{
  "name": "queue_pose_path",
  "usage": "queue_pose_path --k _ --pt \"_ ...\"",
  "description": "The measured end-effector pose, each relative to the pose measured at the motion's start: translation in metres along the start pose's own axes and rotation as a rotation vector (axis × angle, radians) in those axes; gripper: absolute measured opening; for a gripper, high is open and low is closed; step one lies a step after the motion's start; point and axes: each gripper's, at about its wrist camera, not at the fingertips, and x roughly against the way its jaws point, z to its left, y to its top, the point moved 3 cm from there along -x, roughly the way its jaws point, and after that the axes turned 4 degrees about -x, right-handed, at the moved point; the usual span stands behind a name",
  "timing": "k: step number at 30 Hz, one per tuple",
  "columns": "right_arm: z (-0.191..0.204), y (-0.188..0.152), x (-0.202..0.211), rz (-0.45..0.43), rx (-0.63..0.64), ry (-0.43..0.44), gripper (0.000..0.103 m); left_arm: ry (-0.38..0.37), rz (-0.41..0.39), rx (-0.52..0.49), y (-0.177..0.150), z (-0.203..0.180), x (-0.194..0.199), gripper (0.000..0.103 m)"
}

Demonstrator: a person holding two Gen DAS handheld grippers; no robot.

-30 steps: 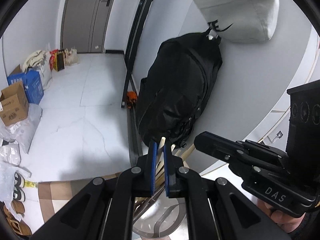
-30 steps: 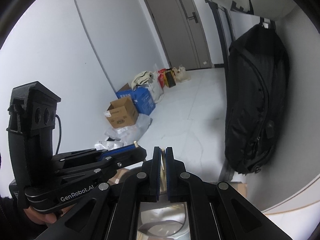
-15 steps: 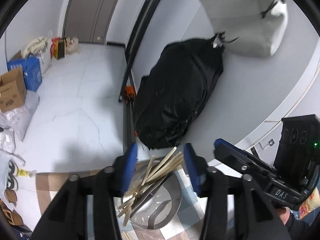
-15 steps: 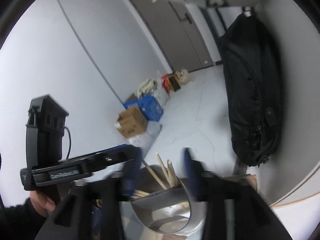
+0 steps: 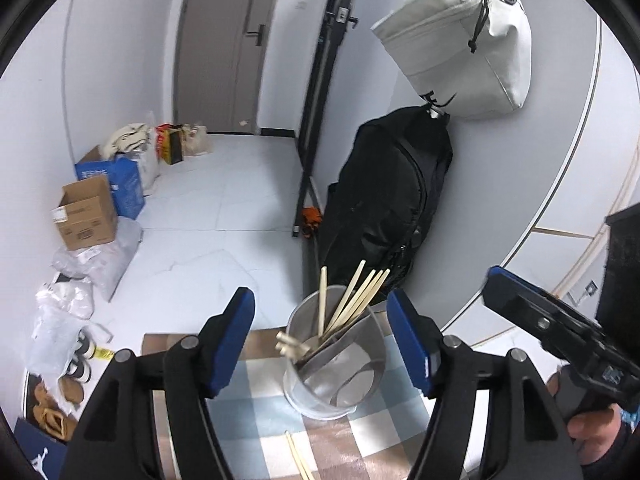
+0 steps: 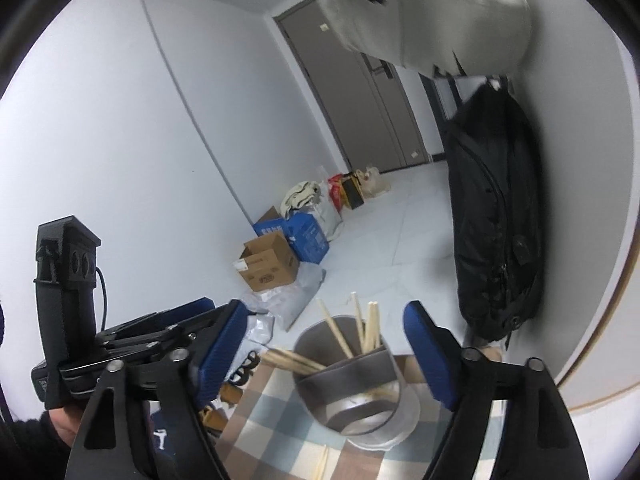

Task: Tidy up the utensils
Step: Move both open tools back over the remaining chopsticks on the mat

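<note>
nearest in the left wrist view: left gripper (image 5: 322,336) with blue pads spread wide, holding nothing. between the pads, a metal holder (image 5: 335,364) standing on a checked cloth (image 5: 256,424), with wooden chopsticks (image 5: 352,300) fanned out of its far rim and a few stubby ends poking over the left side. one loose chopstick (image 5: 298,458) lying on the cloth just in front of the holder. at right, the other handheld unit, black with a blue pad, gripped by a hand at the lower edge.

from the right wrist camera: right gripper (image 6: 328,344) likewise spread apart, empty, framing the same holder (image 6: 356,392) with chopsticks (image 6: 366,328) leaning out of it; several more resting over the near-left rim. a pale stick on the cloth (image 6: 256,428) in front of the holder, possibly the same loose one, though blurred at the edge. left unit seen from its side here, handle upright, cable trailing.

only in the left view: shoes and plastic bags on the floor beside the table, an orange item at the foot of a black stand.

further off in both: cardboard box (image 5: 86,214), blue box (image 6: 304,234), black backpack (image 5: 390,196) hanging against the wall, white bag (image 5: 460,40) above it, grey door (image 5: 224,44) at the far end.
</note>
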Motion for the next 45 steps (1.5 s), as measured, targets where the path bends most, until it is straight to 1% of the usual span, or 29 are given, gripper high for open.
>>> queue_pose_path --k 3,4,7,11,12,13,14,16,21,23,32,35,39,41,42,43,45 --pt "0.012 -0.006 0.012 -0.015 0.030 0.001 0.086 0.026 -0.008 -0.002 -0.007 0.001 0.006 0.065" --pt "0.016 -0.009 0.015 -0.018 0.040 -0.002 0.089 0.030 -0.008 -0.003 -0.009 0.001 0.008 0.065" --pt "0.026 -0.017 0.022 -0.021 0.062 -0.007 0.091 0.024 -0.002 -0.008 -0.018 -0.001 0.016 0.065" --pt "0.035 -0.030 0.030 -0.013 0.074 -0.016 0.094 0.039 -0.006 -0.013 -0.030 0.000 0.025 0.066" --pt "0.037 -0.032 0.031 -0.012 0.078 -0.017 0.095 0.042 -0.007 -0.013 -0.033 0.000 0.026 0.067" --pt "0.039 -0.036 0.032 -0.010 0.084 -0.020 0.095 0.045 -0.007 -0.014 -0.036 0.000 0.028 0.072" --pt "0.041 -0.041 0.033 -0.006 0.093 -0.027 0.095 0.049 -0.010 -0.012 -0.040 0.001 0.029 0.074" --pt "0.043 -0.048 0.034 0.005 0.110 -0.032 0.095 0.052 -0.019 -0.012 -0.048 0.002 0.032 0.076" --pt "0.046 -0.073 0.032 0.038 0.142 -0.051 0.095 0.055 0.009 -0.009 -0.077 0.007 0.028 0.076" --pt "0.044 -0.086 0.030 0.051 0.154 -0.062 0.095 0.072 0.023 -0.006 -0.090 0.011 0.023 0.076" --pt "0.036 -0.127 0.017 0.094 0.174 -0.085 0.095 0.115 0.068 0.035 -0.127 0.028 0.009 0.077" --pt "0.030 -0.139 0.012 0.117 0.166 -0.088 0.095 0.128 0.104 0.037 -0.139 0.032 0.000 0.077" --pt "0.022 -0.142 0.007 0.133 0.120 -0.101 0.095 0.128 0.169 0.039 -0.151 0.035 -0.014 0.077" --pt "0.018 -0.141 0.009 0.122 0.100 -0.110 0.095 0.129 0.227 0.017 -0.159 0.033 -0.022 0.077" --pt "0.017 -0.141 0.008 0.124 0.091 -0.118 0.095 0.113 0.273 0.004 -0.164 0.031 -0.029 0.077" --pt "0.014 -0.141 0.007 0.133 0.080 -0.127 0.095 0.107 0.297 -0.002 -0.169 0.031 -0.033 0.077" --pt "0.007 -0.142 0.003 0.159 0.057 -0.143 0.095 0.111 0.372 -0.011 -0.181 0.029 -0.046 0.077"
